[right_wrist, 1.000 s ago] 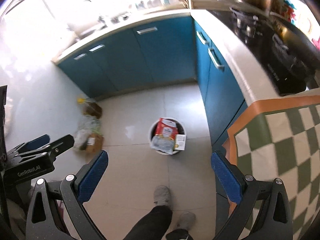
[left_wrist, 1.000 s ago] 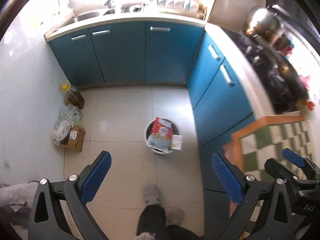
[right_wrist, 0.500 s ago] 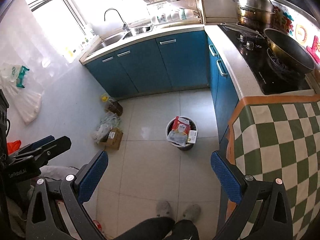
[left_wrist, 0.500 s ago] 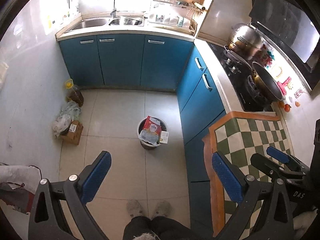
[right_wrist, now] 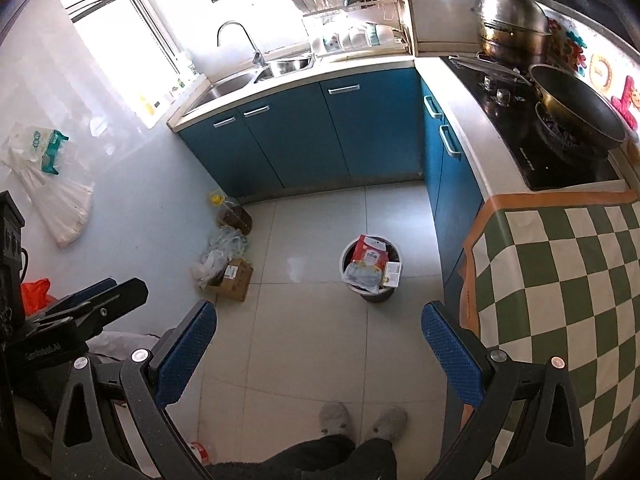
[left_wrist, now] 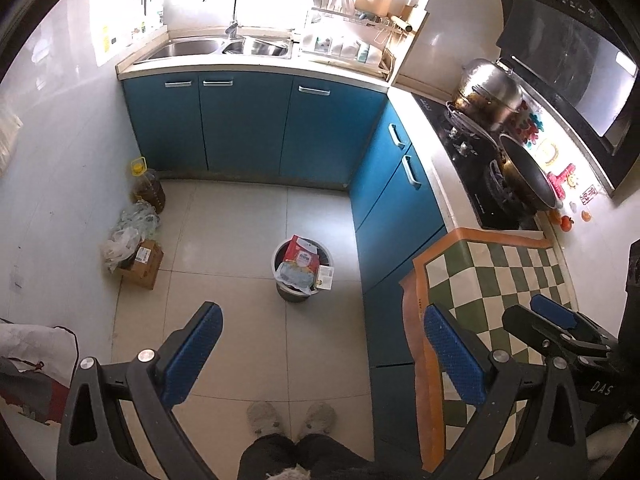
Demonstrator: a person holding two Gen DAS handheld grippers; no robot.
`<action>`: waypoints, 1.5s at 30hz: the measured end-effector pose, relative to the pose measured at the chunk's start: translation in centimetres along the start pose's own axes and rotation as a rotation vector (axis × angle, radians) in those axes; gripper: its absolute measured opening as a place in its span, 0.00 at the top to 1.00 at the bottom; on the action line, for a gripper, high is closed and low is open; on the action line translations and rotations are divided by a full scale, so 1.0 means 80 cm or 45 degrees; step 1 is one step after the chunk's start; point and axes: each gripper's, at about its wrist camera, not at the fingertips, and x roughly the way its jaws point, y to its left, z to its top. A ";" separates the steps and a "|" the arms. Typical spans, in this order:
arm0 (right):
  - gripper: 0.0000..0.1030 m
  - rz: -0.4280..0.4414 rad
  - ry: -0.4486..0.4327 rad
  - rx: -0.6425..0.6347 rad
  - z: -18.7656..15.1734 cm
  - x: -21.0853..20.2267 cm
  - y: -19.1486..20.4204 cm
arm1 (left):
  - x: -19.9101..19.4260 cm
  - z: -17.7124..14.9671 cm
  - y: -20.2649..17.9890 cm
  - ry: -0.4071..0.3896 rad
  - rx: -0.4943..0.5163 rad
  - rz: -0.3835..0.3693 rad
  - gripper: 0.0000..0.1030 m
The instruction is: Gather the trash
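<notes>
Grey trash bin [left_wrist: 303,270] | floor, beyond both spread, empty fingers [left_wrist: 192,356]

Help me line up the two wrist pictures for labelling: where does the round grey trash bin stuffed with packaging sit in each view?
Left wrist view: the round grey trash bin stands on the tiled floor just left of centre, above and between the open left gripper fingers.
Right wrist view: the bin sits right of centre, above the open right gripper.
Shared landmark: the brown cardboard box by the left wall, left of the bin.
</notes>
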 end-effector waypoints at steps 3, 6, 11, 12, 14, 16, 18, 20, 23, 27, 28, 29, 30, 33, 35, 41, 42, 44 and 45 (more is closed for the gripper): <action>0.00 0.005 0.006 -0.002 -0.001 -0.001 0.001 | -0.002 -0.001 -0.001 0.001 -0.002 0.003 0.00; 0.00 0.010 0.013 -0.003 -0.003 -0.001 0.001 | -0.003 -0.001 -0.001 0.001 -0.010 -0.003 0.00; 0.00 0.011 0.017 -0.003 -0.003 0.000 -0.002 | -0.005 -0.001 -0.001 -0.001 -0.020 0.001 0.00; 0.00 0.014 0.017 -0.002 -0.003 0.000 -0.002 | -0.006 -0.001 -0.002 -0.001 -0.018 0.002 0.00; 0.00 0.015 0.019 -0.003 -0.003 0.000 -0.002 | -0.005 -0.001 -0.003 0.000 -0.019 0.007 0.00; 0.00 0.017 0.017 -0.001 -0.004 0.000 -0.002 | -0.005 0.000 -0.003 0.002 -0.019 0.007 0.00; 0.00 0.015 0.017 -0.002 -0.003 0.000 -0.002 | -0.005 -0.001 -0.003 0.000 -0.019 0.007 0.00; 0.00 0.018 0.018 -0.001 -0.002 0.001 -0.002 | -0.004 -0.001 -0.003 0.003 -0.016 0.001 0.00; 0.00 0.036 0.026 0.009 0.004 0.004 -0.006 | -0.002 0.001 -0.003 0.011 -0.016 -0.008 0.00; 0.00 0.038 0.032 0.020 0.006 0.005 -0.009 | 0.000 0.003 -0.004 0.026 -0.019 -0.027 0.00; 0.00 0.038 0.031 0.021 0.007 0.004 -0.010 | 0.001 0.004 -0.004 0.030 -0.022 -0.034 0.00; 0.00 0.040 0.031 0.019 0.007 0.004 -0.011 | 0.001 0.005 -0.004 0.037 -0.028 -0.042 0.00; 0.00 0.042 0.030 0.020 0.007 0.004 -0.011 | 0.002 0.006 -0.003 0.046 -0.035 -0.052 0.00; 0.00 0.045 0.030 0.023 0.007 0.003 -0.015 | 0.003 0.006 -0.003 0.053 -0.033 -0.058 0.00; 0.00 0.047 0.029 0.024 0.007 0.002 -0.019 | 0.003 0.007 -0.005 0.056 -0.028 -0.059 0.00; 0.00 0.052 0.030 0.026 0.008 0.002 -0.021 | 0.000 0.008 -0.006 0.053 -0.028 -0.061 0.00; 0.00 0.051 0.029 0.027 0.008 0.001 -0.022 | 0.000 0.007 -0.006 0.054 -0.028 -0.062 0.00; 0.00 0.054 0.030 0.025 0.009 0.001 -0.023 | 0.000 0.008 -0.006 0.055 -0.026 -0.061 0.00; 0.00 0.052 0.029 0.026 0.009 0.001 -0.023 | 0.000 0.008 -0.007 0.055 -0.026 -0.061 0.00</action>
